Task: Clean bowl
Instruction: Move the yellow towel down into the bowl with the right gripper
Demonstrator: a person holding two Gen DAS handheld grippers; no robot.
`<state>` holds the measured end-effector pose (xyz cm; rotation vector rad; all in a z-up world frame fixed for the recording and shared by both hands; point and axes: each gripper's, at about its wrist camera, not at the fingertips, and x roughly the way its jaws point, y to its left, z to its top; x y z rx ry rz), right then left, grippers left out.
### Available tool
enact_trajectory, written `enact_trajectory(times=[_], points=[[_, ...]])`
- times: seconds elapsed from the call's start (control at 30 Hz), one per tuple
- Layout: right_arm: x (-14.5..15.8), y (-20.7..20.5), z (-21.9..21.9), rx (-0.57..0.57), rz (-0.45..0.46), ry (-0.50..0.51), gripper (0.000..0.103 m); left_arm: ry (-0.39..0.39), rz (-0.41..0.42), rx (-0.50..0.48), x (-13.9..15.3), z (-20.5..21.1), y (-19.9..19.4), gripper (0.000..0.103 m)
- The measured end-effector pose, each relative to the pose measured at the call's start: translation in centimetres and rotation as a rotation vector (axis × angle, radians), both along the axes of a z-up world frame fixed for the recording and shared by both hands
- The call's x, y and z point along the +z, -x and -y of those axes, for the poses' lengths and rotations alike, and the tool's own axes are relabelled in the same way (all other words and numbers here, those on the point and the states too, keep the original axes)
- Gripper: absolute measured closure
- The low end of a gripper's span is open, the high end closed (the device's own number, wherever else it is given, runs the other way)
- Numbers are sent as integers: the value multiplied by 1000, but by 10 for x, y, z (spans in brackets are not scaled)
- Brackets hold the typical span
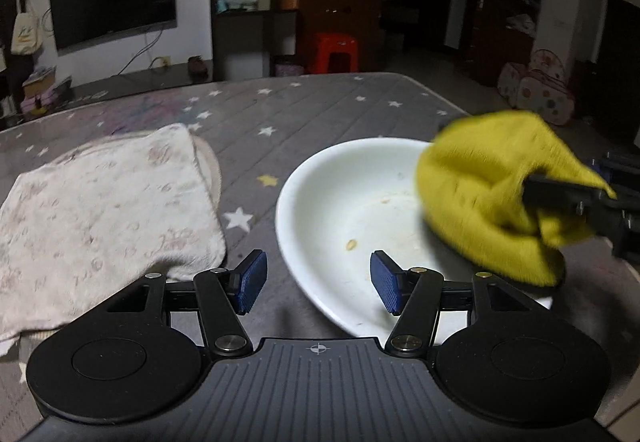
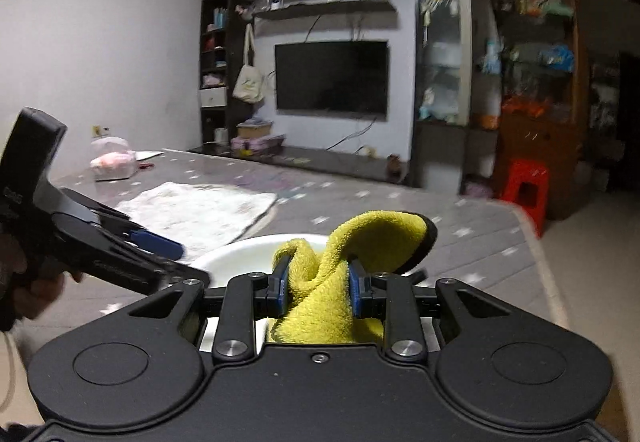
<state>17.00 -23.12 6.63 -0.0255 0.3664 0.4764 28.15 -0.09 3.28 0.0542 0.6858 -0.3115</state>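
Yellow cloth (image 2: 324, 294) is pinched by the right gripper (image 2: 320, 292) over the white bowl (image 1: 340, 210) – crumbs seen inside; left gripper (image 1: 319, 282) is held spread, nothing gripped, bowl rim between its pads, on star-patterned table (image 1: 280, 114)

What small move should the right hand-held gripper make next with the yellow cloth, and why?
Probably lower the yellow cloth, which the right hand-held gripper clamps, into the white bowl and wipe across the bottom. Crumbs and smears remain there, and the cloth sits at the bowl's right rim. The left hand-held gripper is open at the near rim, holding nothing.
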Motion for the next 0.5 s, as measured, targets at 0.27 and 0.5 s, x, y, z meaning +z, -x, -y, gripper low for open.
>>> enact_trajectory(times=[0.27, 0.5], points=[[-14, -3, -11, 11, -100, -21, 73, 67, -51, -6, -15, -9, -9, 59], [-19, -8, -21, 10, -185, -44, 73, 122, -56, -35, -22, -11, -8, 73]])
